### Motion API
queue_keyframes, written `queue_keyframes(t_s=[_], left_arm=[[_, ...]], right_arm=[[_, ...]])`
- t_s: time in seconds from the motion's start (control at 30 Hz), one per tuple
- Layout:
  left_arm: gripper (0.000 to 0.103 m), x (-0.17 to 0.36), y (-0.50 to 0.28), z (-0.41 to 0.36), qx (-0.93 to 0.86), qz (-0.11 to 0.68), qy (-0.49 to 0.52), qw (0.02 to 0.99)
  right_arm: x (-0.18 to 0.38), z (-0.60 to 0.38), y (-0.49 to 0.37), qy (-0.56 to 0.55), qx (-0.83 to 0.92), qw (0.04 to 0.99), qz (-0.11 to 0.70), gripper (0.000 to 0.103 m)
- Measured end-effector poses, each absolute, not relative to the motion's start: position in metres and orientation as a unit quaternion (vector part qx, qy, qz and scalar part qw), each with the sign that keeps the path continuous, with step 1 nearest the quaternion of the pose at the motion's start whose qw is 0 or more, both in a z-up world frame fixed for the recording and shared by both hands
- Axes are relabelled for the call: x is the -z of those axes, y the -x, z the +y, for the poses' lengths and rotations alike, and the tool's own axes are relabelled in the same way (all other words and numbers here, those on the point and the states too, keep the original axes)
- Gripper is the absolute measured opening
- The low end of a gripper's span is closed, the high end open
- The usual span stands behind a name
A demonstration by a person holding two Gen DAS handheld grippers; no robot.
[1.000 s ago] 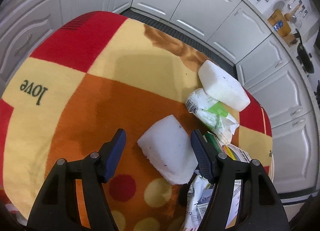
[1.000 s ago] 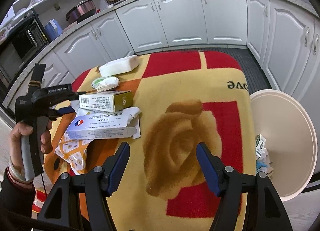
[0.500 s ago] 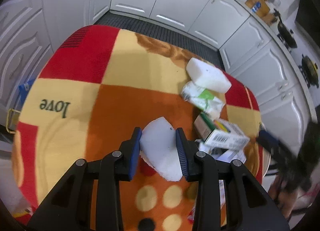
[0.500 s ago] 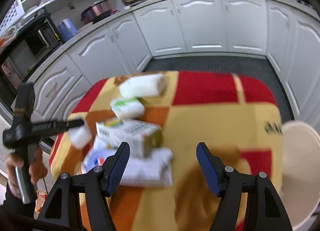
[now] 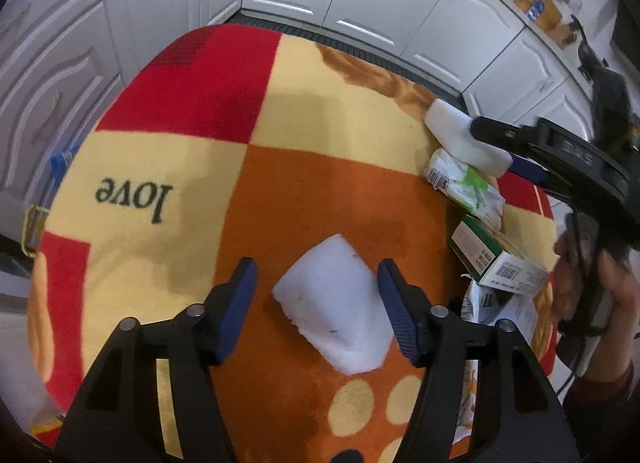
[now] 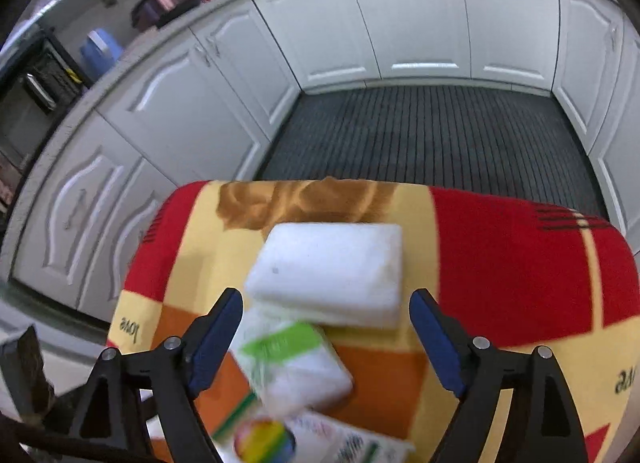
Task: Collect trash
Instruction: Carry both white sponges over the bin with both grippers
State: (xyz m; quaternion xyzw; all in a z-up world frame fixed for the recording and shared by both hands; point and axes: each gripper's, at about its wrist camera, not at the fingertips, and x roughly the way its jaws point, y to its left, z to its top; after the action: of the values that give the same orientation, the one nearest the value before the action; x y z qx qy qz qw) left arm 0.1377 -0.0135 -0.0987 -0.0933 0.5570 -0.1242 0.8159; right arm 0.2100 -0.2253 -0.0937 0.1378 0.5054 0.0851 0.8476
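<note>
Two grippers, jaws opening: left gripper (image 5: 316, 287) has let go of torn foam piece (image 5: 336, 303), uncollected; right gripper (image 6: 326, 327) now straddles foam block (image 6: 332, 267), ungripped

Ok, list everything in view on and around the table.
Foam piece: one, white, between the left tongs.
Foam block: one, white, far end, ahead of the right tongs.
Tissue packet: one, white-green, beside the block.
Carton: one, green-white, right edge.
Papers: several, white, under the carton.
Blanket: one, red-yellow-orange, covering the table.
Cabinets: white, behind.
Left tongs: jaws opening.
Right tongs: jaws opening, nothing gripped.
</note>
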Motion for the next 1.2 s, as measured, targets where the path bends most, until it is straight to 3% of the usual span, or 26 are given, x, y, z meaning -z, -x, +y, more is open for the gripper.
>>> queue_keyframes(t_s=[0.13,0.27,0.37,0.5,0.9,1.2], left_arm=[[0.064,0.103,-0.136,-0.014,0.122,0.555,0.097,0.818],[0.064,0.103,-0.131,-0.02,0.124,0.545,0.087,0.825],[0.041,0.101,-0.126,-0.019,0.132,0.541,0.089,0.826],[0.036,0.088,-0.12,-0.016,0.146,0.53,0.096,0.83],[0.035,0.041,-0.081,-0.043,0.184,0.497,0.06,0.846],[0.035,0.004,-0.048,-0.125,0.248,0.467,0.01,0.849]], right_arm=[[0.102,-0.21,-0.223,-0.105,-0.073,0.845,0.519,0.093],[0.112,-0.21,-0.225,-0.092,-0.072,0.839,0.532,0.088],[0.099,-0.218,-0.21,-0.099,-0.087,0.858,0.497,0.086],[0.082,-0.228,-0.183,-0.103,-0.099,0.868,0.475,0.086],[0.049,-0.287,-0.067,-0.108,-0.088,0.89,0.434,0.087],[0.049,-0.37,0.013,-0.131,-0.012,0.898,0.419,0.087]])
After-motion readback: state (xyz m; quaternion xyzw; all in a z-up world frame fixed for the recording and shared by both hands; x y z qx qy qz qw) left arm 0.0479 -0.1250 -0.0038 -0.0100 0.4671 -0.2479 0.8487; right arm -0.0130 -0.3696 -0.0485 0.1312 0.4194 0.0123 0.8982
